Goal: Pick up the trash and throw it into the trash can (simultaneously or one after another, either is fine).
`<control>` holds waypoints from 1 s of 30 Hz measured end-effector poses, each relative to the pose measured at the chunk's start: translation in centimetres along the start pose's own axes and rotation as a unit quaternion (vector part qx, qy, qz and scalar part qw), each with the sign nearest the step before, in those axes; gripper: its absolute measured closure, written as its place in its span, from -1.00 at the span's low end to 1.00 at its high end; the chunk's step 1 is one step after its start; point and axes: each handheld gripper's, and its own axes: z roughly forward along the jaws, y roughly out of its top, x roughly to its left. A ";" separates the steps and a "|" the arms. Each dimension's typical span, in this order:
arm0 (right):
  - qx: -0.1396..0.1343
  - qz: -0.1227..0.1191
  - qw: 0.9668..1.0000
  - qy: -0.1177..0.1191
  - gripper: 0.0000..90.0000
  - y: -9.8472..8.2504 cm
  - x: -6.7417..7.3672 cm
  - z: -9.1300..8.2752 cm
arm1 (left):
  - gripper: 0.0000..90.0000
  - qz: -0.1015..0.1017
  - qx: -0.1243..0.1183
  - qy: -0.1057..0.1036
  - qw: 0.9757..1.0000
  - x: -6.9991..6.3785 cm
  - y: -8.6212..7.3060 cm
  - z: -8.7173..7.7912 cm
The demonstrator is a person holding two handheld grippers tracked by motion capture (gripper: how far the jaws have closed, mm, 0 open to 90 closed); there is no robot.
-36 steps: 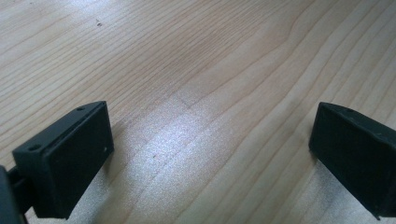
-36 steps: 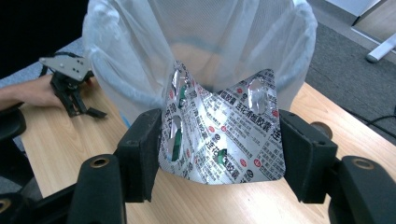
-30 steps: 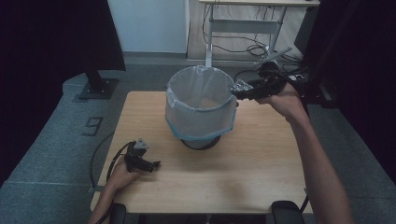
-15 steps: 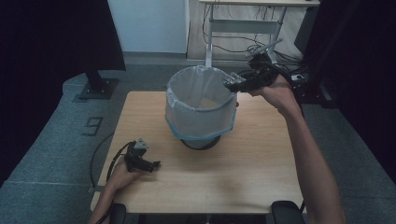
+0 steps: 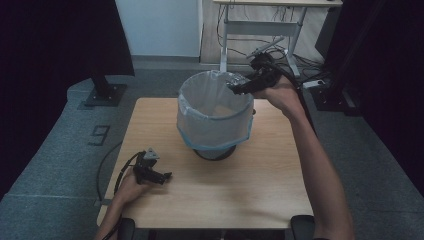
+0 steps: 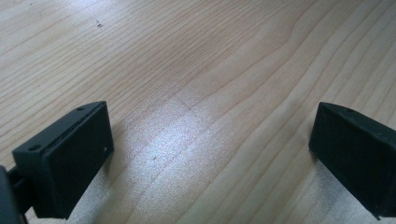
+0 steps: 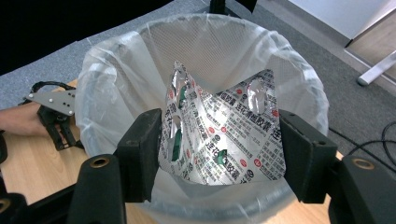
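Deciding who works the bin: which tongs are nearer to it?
Right. The right tongs hover over the bin's far rim, holding a blister pack; the left tongs rest on the table, apart from it.

Blister pack: silver foil, printed all over with rows of red and black characters, some green patches. Bin liner: translucent white, pale blue at its lower hem. Counter: light wood, fine grain lines. Tongs: matte black. Floor: grey carpet.
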 end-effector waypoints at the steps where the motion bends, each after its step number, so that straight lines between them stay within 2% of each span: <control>1: -0.001 -0.002 1.000 0.000 -0.20 0.1 0.1 0.2 | -1.00 0.000 0.000 0.000 1.000 0.0 0.0 0.0; 15: 0.007 -0.016 1.000 0.003 -0.20 1.0 0.8 4.2 | -1.00 0.000 0.000 0.000 1.000 0.0 0.0 0.0; 25: 0.021 -0.025 0.999 0.010 -0.22 0.7 1.3 7.7 | -1.00 0.000 0.000 0.000 1.000 0.0 0.0 0.0; 30: 0.034 -0.022 0.999 0.011 -0.30 0.1 1.2 8.7 | -1.00 0.000 0.000 0.000 1.000 0.0 0.0 0.0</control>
